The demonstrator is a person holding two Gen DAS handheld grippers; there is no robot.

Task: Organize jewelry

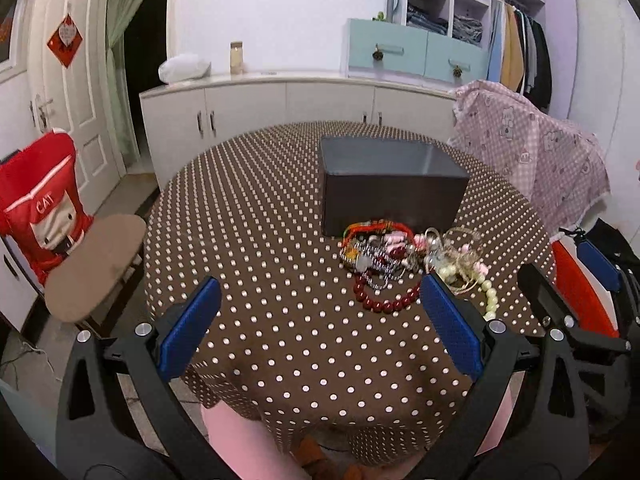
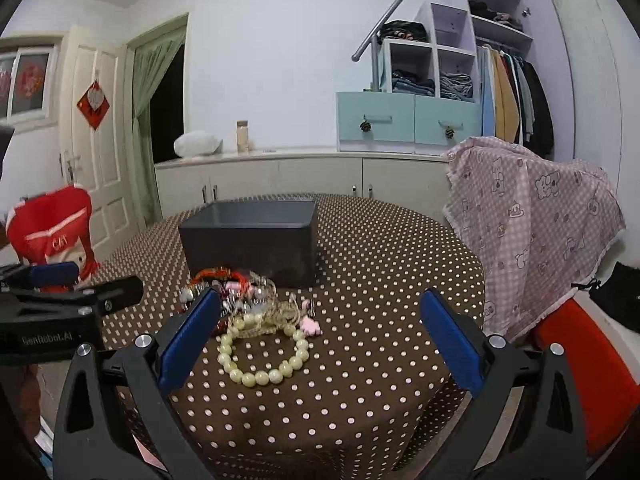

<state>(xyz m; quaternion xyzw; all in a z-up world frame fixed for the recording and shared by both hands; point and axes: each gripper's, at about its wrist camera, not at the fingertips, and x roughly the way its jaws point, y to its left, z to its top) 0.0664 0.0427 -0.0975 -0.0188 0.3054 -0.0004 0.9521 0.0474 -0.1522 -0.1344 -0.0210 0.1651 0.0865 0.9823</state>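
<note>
A tangled pile of jewelry (image 1: 400,254) lies on the round polka-dot table (image 1: 260,240), just in front of an open dark box (image 1: 392,184). A dark red bead bracelet (image 1: 384,300) and a pale pearl bracelet (image 1: 490,300) lie at the pile's near edge. My left gripper (image 1: 320,304) is open and empty above the near part of the table, left of the pile. In the right wrist view the pearl bracelet (image 2: 262,354) lies between the fingers of my open, empty right gripper (image 2: 320,320), with the pile (image 2: 240,292) and the box (image 2: 252,236) behind it.
A chair with a red cushion (image 1: 44,204) stands at the table's left. A chair draped in pink checked cloth (image 1: 532,152) stands at the right. White cabinets (image 1: 260,108) line the back wall. The right gripper (image 1: 580,300) shows at the left view's right edge.
</note>
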